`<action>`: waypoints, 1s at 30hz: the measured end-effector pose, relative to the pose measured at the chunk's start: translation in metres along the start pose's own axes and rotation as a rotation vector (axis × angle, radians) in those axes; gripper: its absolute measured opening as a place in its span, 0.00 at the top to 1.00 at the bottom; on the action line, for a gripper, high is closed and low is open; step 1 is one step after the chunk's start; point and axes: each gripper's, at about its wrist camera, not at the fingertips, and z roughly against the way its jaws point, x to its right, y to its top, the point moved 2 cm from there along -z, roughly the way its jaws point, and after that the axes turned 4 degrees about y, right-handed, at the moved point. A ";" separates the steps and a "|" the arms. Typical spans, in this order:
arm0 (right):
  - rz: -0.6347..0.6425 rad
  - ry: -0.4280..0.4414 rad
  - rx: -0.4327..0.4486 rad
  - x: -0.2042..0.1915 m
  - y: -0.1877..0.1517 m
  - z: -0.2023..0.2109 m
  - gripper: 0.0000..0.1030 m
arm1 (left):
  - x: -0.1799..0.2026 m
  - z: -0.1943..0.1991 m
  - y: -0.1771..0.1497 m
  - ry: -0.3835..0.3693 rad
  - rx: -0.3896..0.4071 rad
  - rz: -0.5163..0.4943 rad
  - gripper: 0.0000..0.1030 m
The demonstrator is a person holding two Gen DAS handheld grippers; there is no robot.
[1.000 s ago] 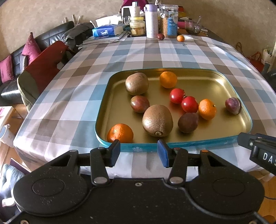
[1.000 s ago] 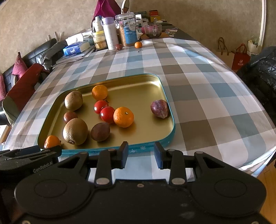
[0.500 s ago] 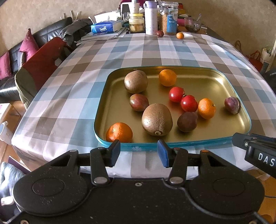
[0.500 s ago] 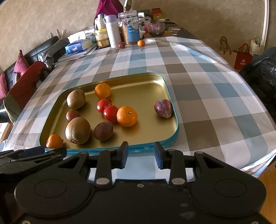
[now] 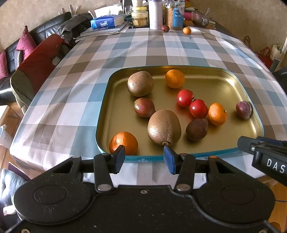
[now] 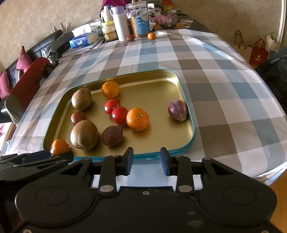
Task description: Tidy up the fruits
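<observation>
Fruits (image 5: pixel 164 127) fill the tray (image 6: pixel 186 93); both hand-held grippers (image 5: pixel 143 159) (image 6: pixel 146 159), seemingly angled downward, gape empty.

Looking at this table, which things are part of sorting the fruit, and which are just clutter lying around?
For the job:
gold tray
two kiwis
three mandarins
two tomatoes
three dark purple fruits
left gripper and right gripper, both empty

Lying about:
tissue box
jars and bottle
glass bowl
two stray fruits at the far end
</observation>
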 end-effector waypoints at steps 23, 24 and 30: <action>0.001 -0.033 -0.107 -0.002 0.030 -0.027 0.65 | -0.002 -0.017 0.026 -0.023 -0.074 -0.040 0.46; 0.002 -0.033 -0.113 -0.003 0.031 -0.028 0.65 | -0.002 -0.018 0.027 -0.024 -0.077 -0.041 0.46; 0.000 -0.020 -0.136 -0.003 0.039 -0.035 0.65 | 0.001 -0.020 0.033 -0.034 -0.088 -0.060 0.46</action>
